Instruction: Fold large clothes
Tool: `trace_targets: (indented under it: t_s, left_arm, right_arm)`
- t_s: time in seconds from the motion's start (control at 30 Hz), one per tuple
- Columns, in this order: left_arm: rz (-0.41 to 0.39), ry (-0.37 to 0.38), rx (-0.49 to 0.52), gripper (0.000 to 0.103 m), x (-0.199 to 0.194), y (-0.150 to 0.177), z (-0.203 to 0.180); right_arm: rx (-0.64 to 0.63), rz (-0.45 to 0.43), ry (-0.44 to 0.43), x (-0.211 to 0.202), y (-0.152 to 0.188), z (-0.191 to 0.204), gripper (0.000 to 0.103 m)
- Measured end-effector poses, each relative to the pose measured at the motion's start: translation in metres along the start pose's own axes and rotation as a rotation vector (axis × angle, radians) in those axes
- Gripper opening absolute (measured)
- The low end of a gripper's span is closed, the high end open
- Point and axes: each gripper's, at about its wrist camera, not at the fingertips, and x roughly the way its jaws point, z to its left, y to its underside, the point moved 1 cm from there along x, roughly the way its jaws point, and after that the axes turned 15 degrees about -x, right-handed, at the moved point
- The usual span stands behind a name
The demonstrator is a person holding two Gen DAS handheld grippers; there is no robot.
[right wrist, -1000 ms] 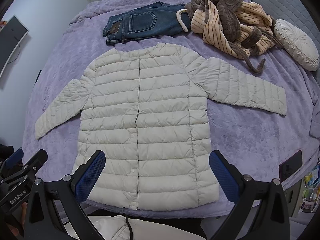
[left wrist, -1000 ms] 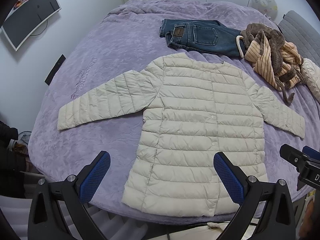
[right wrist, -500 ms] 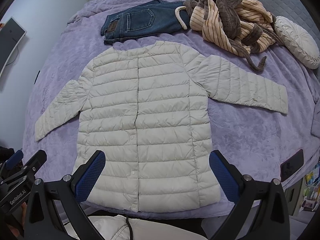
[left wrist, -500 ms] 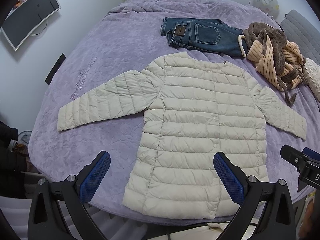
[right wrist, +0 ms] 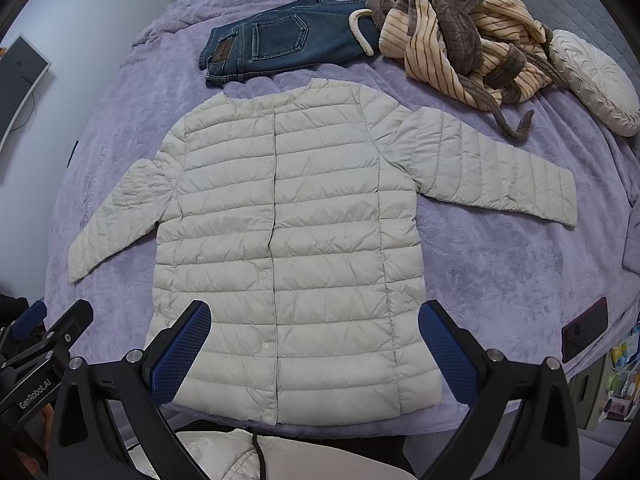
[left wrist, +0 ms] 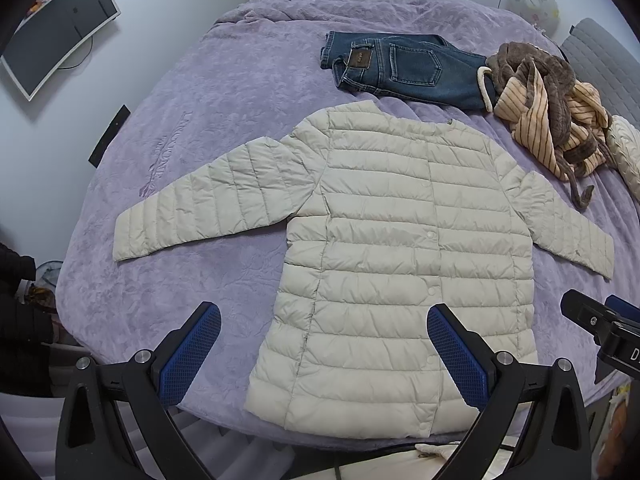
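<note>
A cream quilted puffer jacket (left wrist: 400,248) (right wrist: 292,232) lies flat and face up on the purple bedspread (left wrist: 208,120), snapped shut, with both sleeves spread out to the sides. My left gripper (left wrist: 324,356) hovers open above the jacket's hem near its left side. Over the lower middle of the jacket my right gripper (right wrist: 314,354) also hangs open. Neither holds anything. Each gripper shows at the edge of the other's view.
Folded blue jeans (left wrist: 404,68) (right wrist: 280,46) lie behind the jacket's collar. A striped tan and brown robe (left wrist: 552,108) (right wrist: 460,40) is heaped at the back right beside a cream round cushion (right wrist: 596,80). A dark phone (right wrist: 584,328) rests near the bed's right edge. A monitor (left wrist: 56,32) stands left.
Both grippers have drifted slightly forward and lower over the jacket, so it looks a little larger. The jacket itself has not moved. Both stay open.
</note>
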Motion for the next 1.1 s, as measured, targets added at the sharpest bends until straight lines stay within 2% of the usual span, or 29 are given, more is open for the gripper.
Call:
trace_targets:
  t_s: [1.1]
  left_arm:
    - [0.001,0.001,0.001,0.103,0.0007,-0.0006,-0.0005]
  right_arm:
    - [-0.004,0.004,0.012,0.0038,0.0024,-0.0018,0.103]
